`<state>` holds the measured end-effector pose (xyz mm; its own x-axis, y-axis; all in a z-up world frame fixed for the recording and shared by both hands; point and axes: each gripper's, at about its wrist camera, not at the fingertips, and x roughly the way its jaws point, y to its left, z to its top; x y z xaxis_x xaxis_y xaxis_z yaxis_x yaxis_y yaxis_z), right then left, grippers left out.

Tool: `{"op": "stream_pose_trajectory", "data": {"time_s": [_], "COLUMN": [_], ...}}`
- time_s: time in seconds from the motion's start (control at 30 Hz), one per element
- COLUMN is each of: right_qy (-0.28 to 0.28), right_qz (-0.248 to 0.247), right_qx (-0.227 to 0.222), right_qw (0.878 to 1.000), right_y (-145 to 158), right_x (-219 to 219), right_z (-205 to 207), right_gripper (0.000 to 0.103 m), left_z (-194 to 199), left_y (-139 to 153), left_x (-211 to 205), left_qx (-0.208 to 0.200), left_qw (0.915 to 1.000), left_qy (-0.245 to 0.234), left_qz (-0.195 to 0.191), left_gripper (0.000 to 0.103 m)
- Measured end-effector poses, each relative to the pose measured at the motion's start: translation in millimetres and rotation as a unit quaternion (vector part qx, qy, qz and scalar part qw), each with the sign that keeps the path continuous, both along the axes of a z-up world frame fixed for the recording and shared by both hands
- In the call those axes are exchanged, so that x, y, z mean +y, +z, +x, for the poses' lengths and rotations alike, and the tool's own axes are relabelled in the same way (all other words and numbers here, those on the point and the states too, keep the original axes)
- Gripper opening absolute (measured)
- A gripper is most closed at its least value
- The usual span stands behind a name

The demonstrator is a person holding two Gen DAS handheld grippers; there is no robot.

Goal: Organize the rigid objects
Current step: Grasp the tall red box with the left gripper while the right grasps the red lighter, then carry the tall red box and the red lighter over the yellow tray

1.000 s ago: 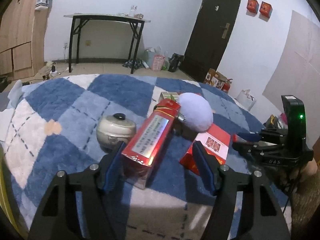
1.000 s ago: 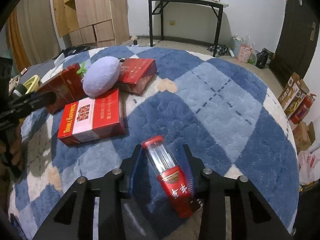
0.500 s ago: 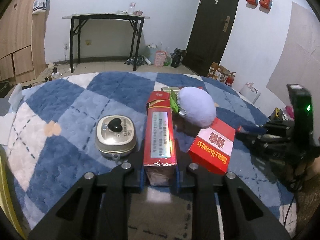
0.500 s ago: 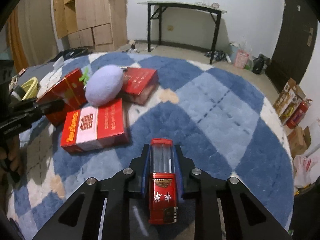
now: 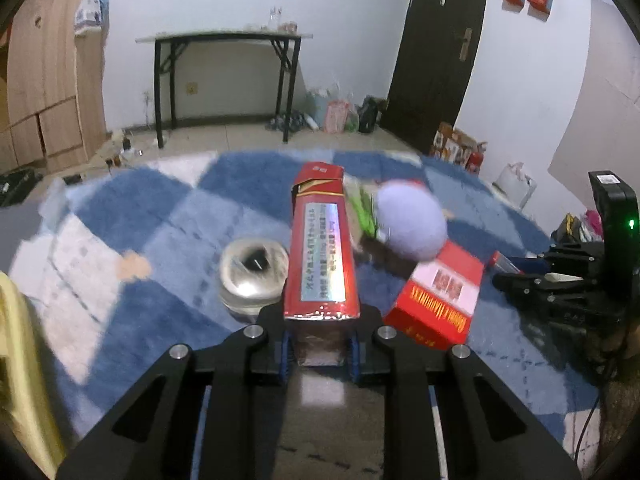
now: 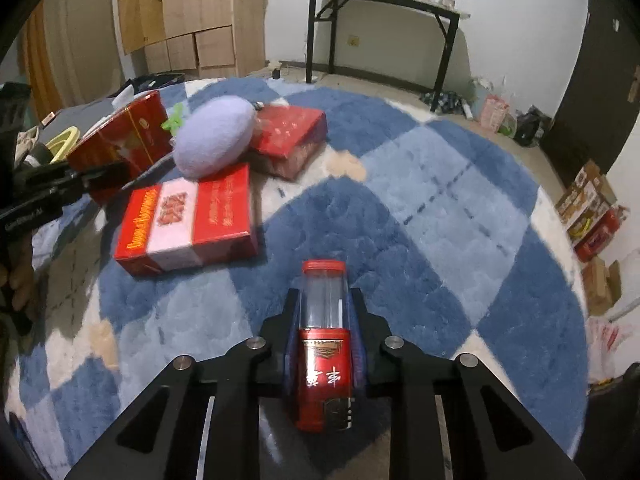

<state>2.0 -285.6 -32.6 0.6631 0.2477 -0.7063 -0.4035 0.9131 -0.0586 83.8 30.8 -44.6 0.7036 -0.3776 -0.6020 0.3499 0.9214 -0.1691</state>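
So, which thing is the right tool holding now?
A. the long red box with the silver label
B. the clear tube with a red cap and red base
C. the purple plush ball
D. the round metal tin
B. In the right wrist view the right tool is closed on the clear tube with a red cap and red base, pressed between both blue pads; the long red box is in the left tool.

Left gripper (image 5: 320,350): jaws drawn in tight on the near end of a long red carton (image 5: 322,248), held level, pointing forward. Right gripper (image 6: 325,336): jaws pressed against both sides of a red-capped clear tube (image 6: 324,344), likewise level and forward.
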Motion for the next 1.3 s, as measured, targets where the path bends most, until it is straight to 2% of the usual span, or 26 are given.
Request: {"op": "stream_pose_trajectory", "data": {"time_s": [0.1, 0.27, 0.43, 0.77, 0.9, 1.03, 1.13, 1.23, 1.3], "right_qy": [-0.001, 0.007, 0.013, 0.021, 0.029, 0.053, 0.081, 0.125, 0.176], "right_qz": [0.059, 0.074, 0.088, 0.081, 0.079, 0.096, 0.097, 0.087, 0.089], "right_qx": [-0.028, -0.061, -0.064, -0.048, -0.045, -0.049, -0.053, -0.057, -0.052], "right_qw": [0.998, 0.995, 0.994, 0.995, 0.995, 0.993, 0.991, 0.987, 0.979], "right_y": [24.7, 44.6, 45.4, 38.1, 36.1, 41.1, 44.6, 46.7, 47.8], "right_x": [-10.1, -8.4, -8.2, 2.6, 9.8, 21.1, 42.6, 78.1, 112.3], "right_z": [-11.2, -29.1, -35.3, -26.0, -23.7, -29.9, -38.0, -49.5, -61.2], "right_gripper": [0.021, 0.022, 0.022, 0.022, 0.022, 0.022, 0.022, 0.022, 0.022], "left_z": [-6.6, -14.5, -11.5, -12.6, -15.0, -21.7, -41.4, -71.0, -86.8], "left_y": [26.9, 56.0, 61.0, 59.2, 64.5, 81.4, 106.0, 124.0, 128.9], "left_x": [18.4, 52.9, 73.7, 71.5, 75.4, 104.9, 145.5, 209.8, 237.4], "left_qx": [-0.026, -0.061, -0.058, -0.05, -0.054, -0.051, -0.074, -0.069, -0.067], "left_qw": [0.9994, 0.996, 0.9933, 0.9941, 0.9925, 0.9825, 0.9676, 0.9498, 0.9442], "left_qy": [0.02, 0.06, 0.092, 0.094, 0.109, 0.179, 0.241, 0.303, 0.317], "left_qz": [-0.013, -0.023, -0.037, -0.019, -0.01, -0.003, 0.01, -0.031, -0.057], "left_gripper": [0.023, 0.023, 0.023, 0.023, 0.023, 0.023, 0.023, 0.023, 0.023]}}
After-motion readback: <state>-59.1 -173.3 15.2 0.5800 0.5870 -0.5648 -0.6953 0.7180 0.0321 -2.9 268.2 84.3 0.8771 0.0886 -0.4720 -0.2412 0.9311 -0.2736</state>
